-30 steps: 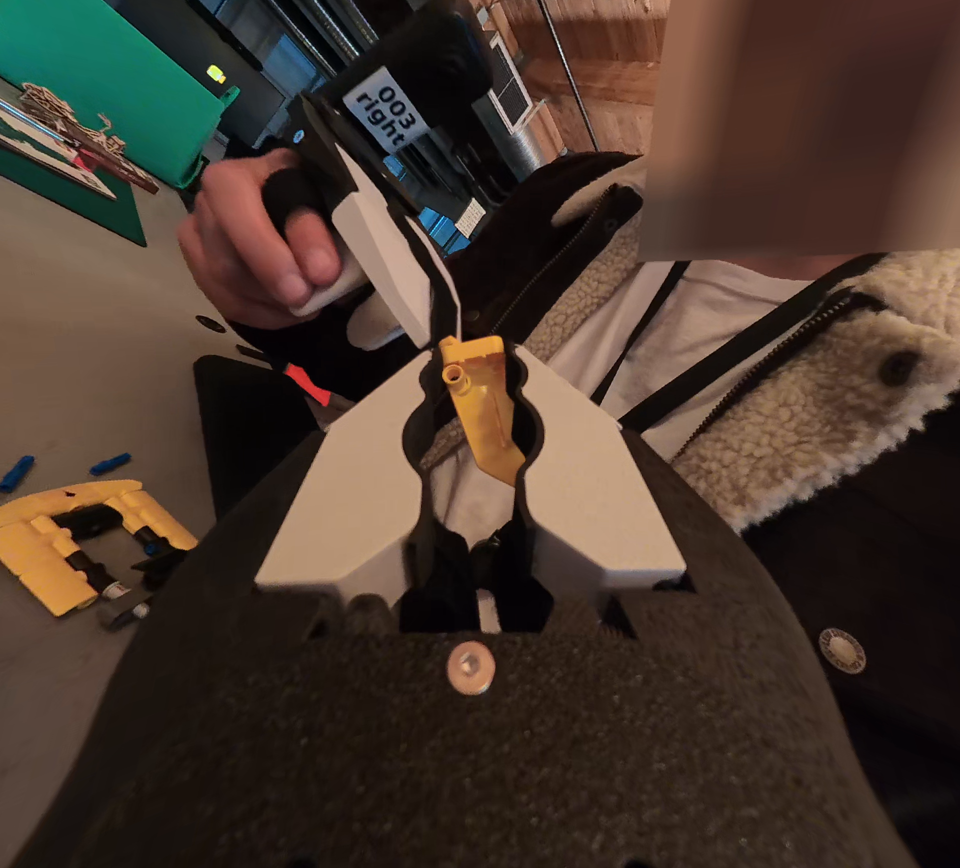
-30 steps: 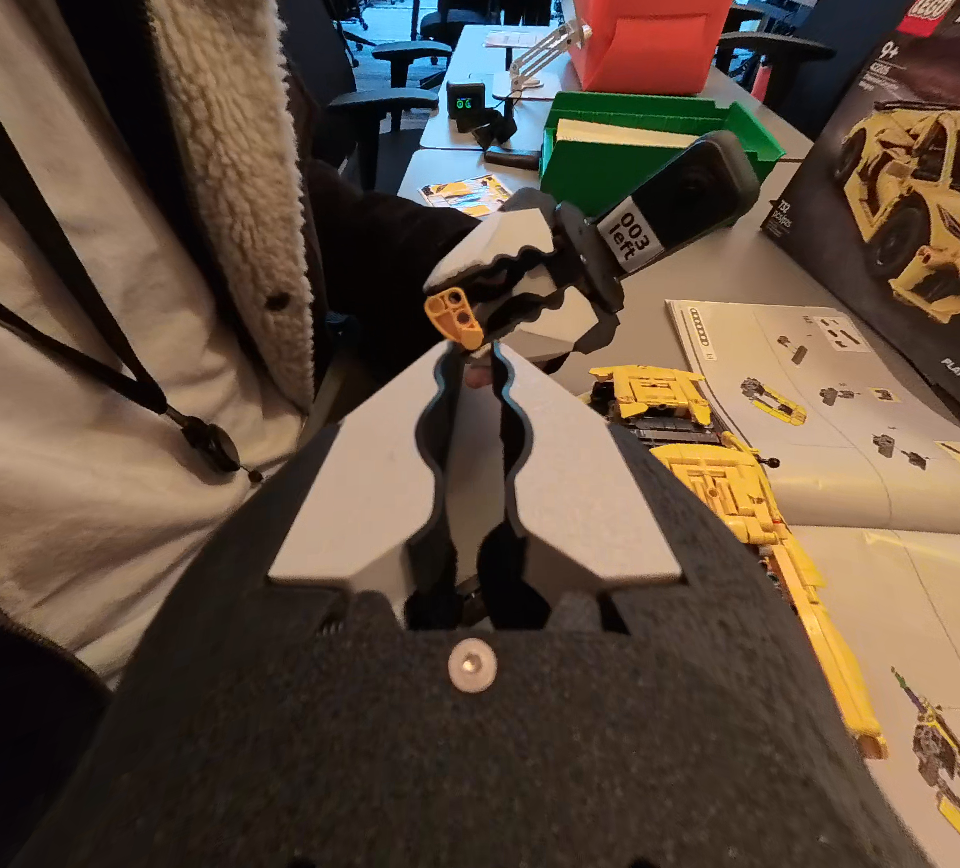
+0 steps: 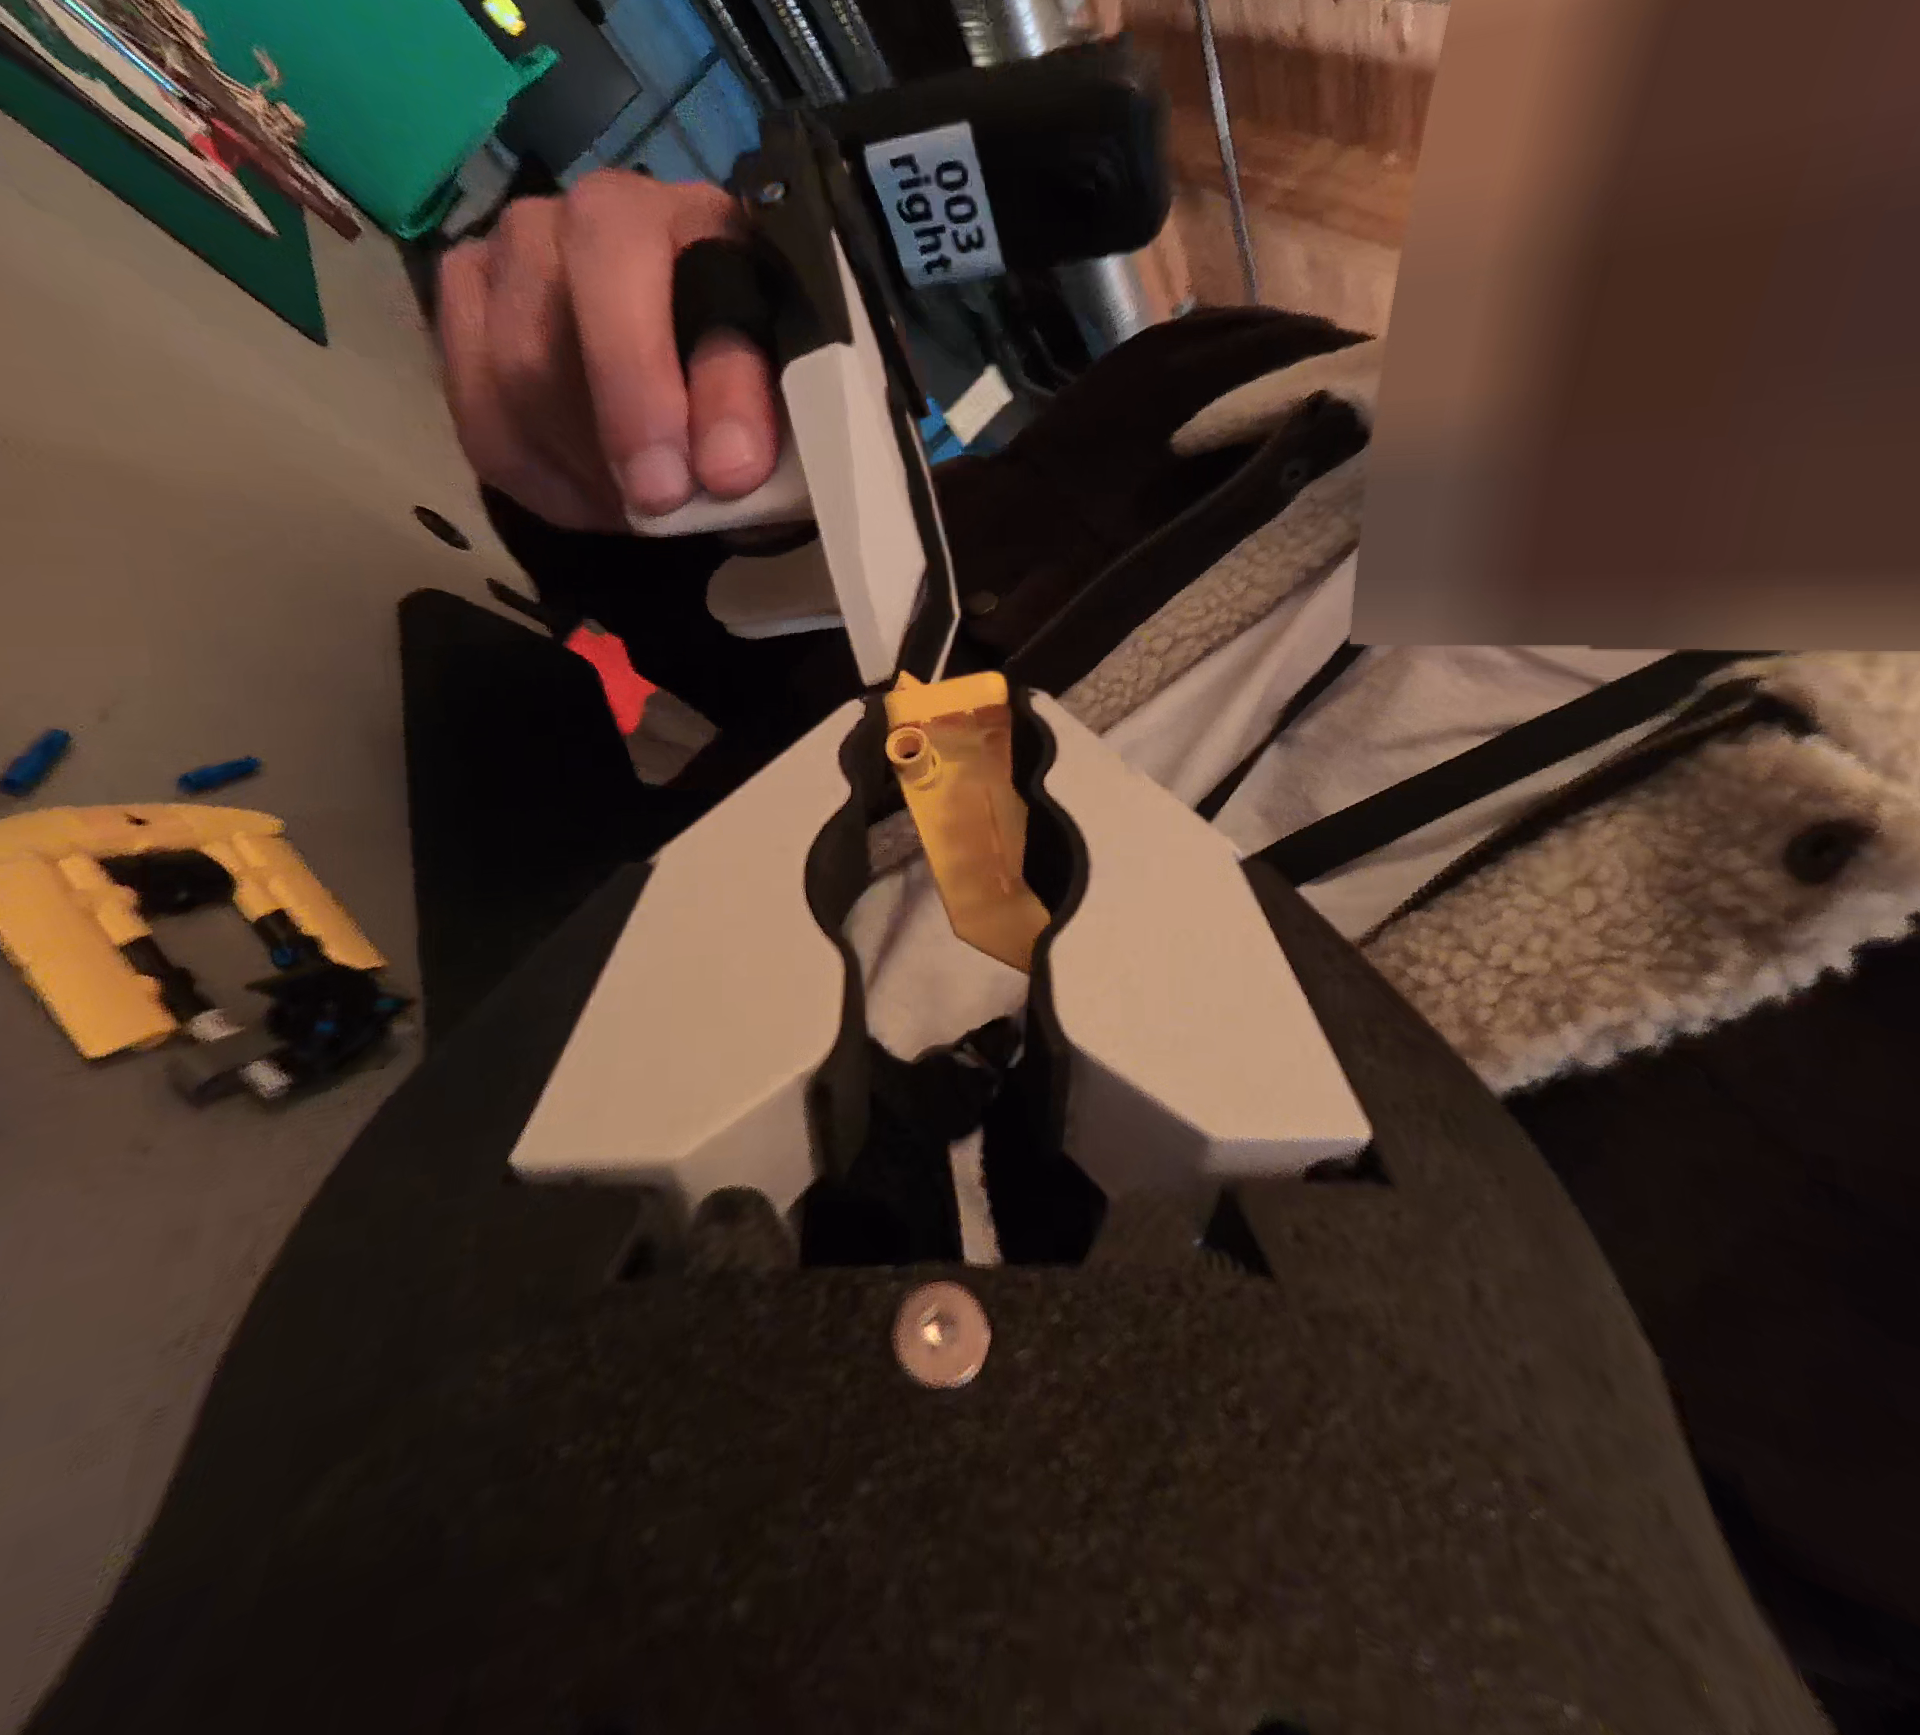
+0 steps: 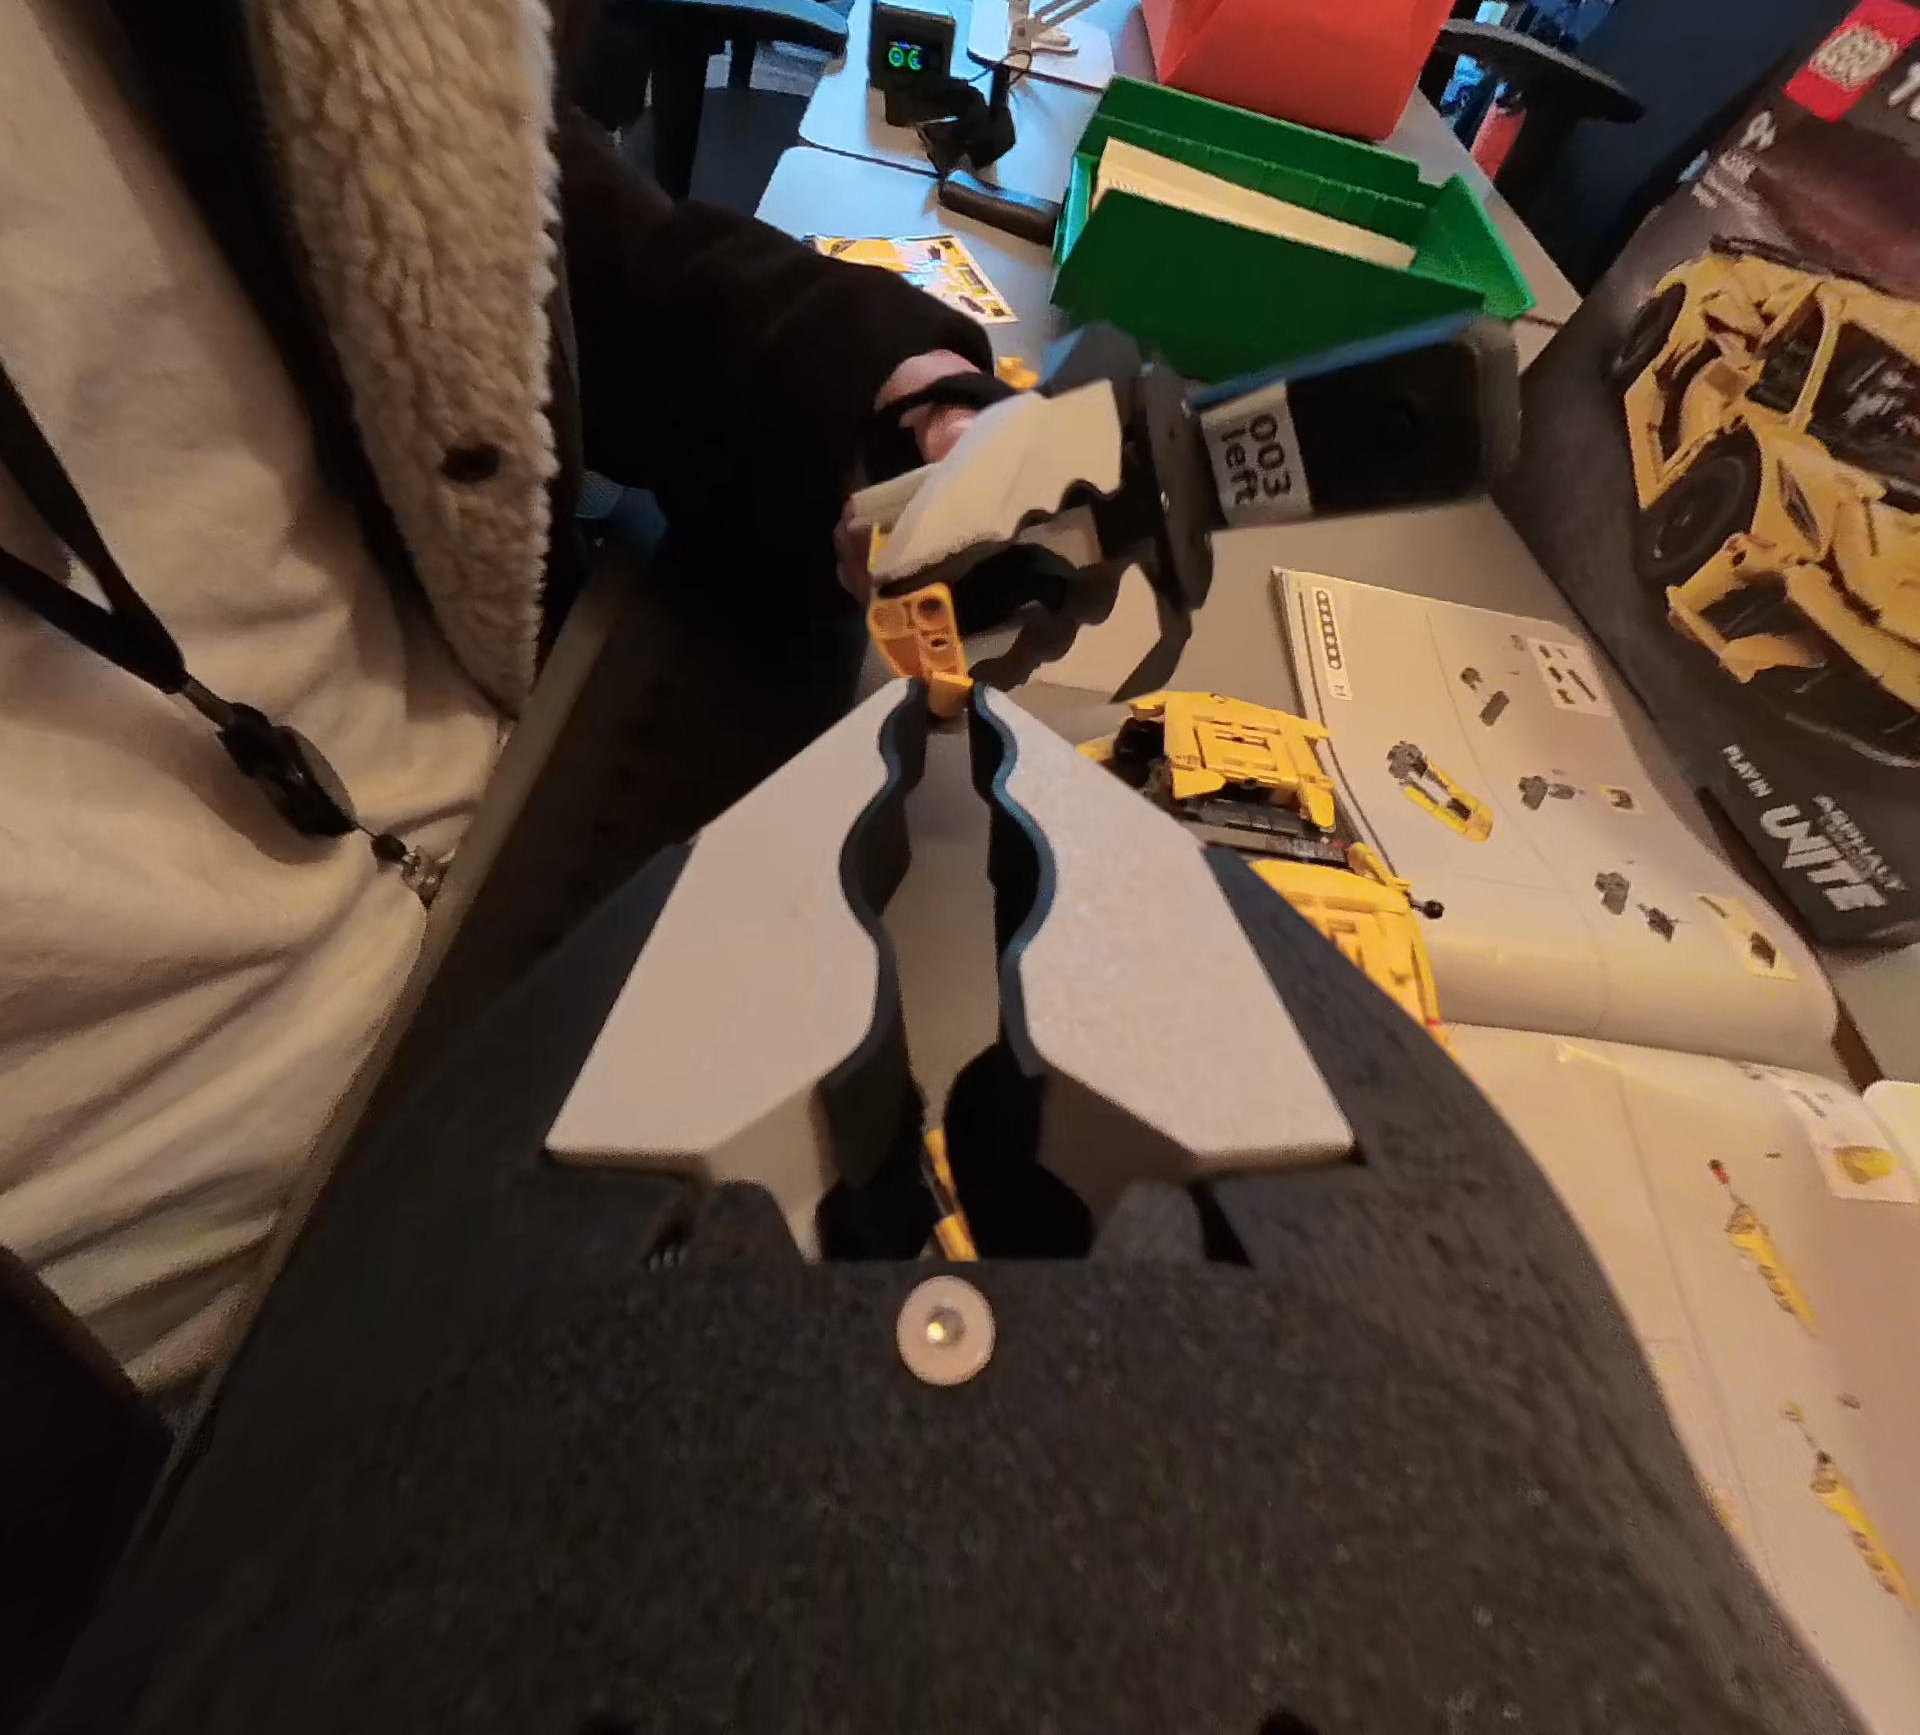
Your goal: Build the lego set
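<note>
Left tool (image 3: 951, 729) clamps the yellow panel (image 3: 971, 828); right tool (image 4: 940, 698) pinches its corner. Judged best: align squarely, press gently.

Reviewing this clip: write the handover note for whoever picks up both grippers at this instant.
Left gripper: shut on the yellow panel piece, held up in front of the person's chest.
Right gripper: tips pinch a small yellow part at the panel piece's end; what the part is, I cannot tell.
On the table: part-built yellow car sections, the open instruction booklet, the set's box, a yellow and black subassembly and two loose blue pins.
Done: several sections assembled.
Left: finish joining the held pieces, then fit them to the car.
</note>
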The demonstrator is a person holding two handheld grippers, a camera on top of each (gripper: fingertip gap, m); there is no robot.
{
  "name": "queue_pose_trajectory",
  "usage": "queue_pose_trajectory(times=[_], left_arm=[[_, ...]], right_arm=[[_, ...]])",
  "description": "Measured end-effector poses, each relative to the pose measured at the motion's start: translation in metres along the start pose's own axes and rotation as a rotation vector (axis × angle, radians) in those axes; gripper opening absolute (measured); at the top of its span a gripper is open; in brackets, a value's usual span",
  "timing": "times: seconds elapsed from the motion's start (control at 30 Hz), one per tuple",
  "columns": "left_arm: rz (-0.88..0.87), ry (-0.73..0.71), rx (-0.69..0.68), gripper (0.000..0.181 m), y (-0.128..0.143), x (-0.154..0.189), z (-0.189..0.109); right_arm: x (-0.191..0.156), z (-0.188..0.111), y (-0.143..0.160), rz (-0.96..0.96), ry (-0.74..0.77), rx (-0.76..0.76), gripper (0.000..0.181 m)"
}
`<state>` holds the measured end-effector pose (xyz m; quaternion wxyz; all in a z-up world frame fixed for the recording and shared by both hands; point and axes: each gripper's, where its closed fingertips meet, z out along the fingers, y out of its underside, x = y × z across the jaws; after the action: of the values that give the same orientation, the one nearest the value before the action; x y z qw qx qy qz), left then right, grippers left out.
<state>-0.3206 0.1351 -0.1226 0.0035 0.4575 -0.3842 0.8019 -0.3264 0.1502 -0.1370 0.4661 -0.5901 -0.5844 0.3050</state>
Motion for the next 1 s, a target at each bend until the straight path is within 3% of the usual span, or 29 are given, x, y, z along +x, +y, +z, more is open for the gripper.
queue_pose_trajectory(times=[0.47,0.63,0.87,1.0], left_arm=[[-0.282,0.239,0.041,0.023,0.0,0.012,0.011],[-0.288,0.243,0.046,0.023,0.0,0.012,0.011],[-0.165,0.123,-0.012,0.023,0.006,0.004,0.012],[-0.114,0.075,-0.017,0.023,0.005,0.002,0.01]], right_arm=[[-0.011,-0.008,-0.01,-0.319,-0.042,-0.072,0.006],[-0.011,-0.008,-0.009,-0.368,-0.018,-0.08,0.007],[-0.016,-0.004,-0.004,0.062,-0.157,-0.011,0.011],[-0.013,-0.003,-0.002,0.137,-0.148,0.032,0.011]])
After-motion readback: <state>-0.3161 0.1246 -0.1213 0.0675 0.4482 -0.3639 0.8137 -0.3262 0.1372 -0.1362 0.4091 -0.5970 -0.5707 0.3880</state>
